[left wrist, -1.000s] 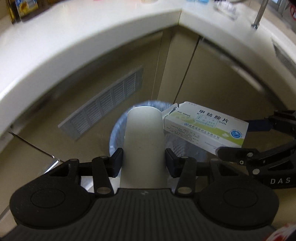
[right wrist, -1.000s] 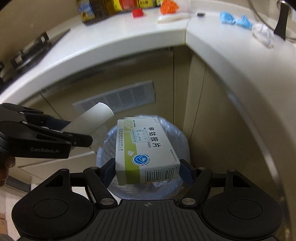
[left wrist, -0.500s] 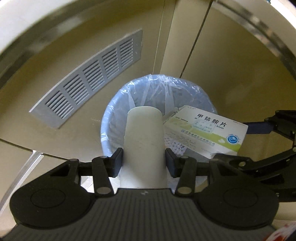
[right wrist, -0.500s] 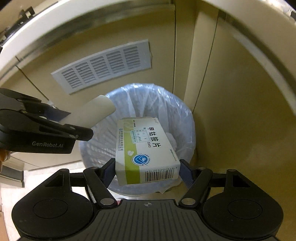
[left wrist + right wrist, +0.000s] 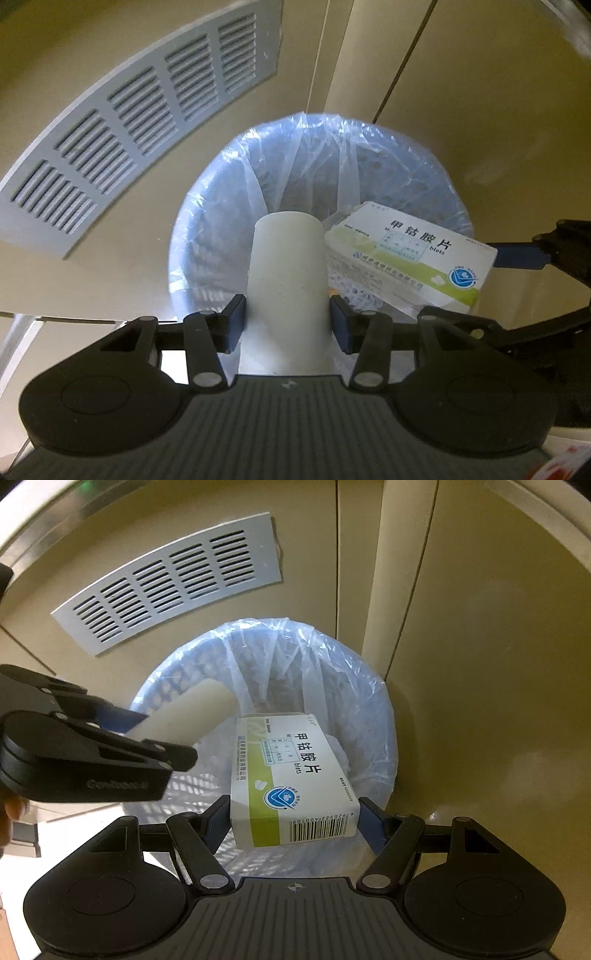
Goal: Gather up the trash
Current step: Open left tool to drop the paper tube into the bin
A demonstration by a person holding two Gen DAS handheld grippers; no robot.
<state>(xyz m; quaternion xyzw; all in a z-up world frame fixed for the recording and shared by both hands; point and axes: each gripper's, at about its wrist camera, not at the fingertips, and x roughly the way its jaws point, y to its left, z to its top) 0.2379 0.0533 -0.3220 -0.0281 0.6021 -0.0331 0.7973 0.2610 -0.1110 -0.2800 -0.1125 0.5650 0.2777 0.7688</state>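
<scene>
Over the round, perforated bin (image 5: 192, 236) with its crinkled clear liner (image 5: 332, 657), the left gripper (image 5: 287, 321) is clamped on a smooth white paper cup (image 5: 287, 273), while beside it the right gripper (image 5: 293, 821) pinches a glossy green-and-white cardboard pill box (image 5: 291, 771).

Dim, warm, perhaps slightly blurred.

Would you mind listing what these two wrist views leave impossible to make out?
- Bin bottom: both views, hidden by the white cup, medicine box and crinkled liner.
- Cup's open end: left wrist view, cut off behind the left hand-held gripper.
- Box's small print: both views, too small.
- Right hand-held gripper: left wrist view, cut off by the right edge.
</scene>
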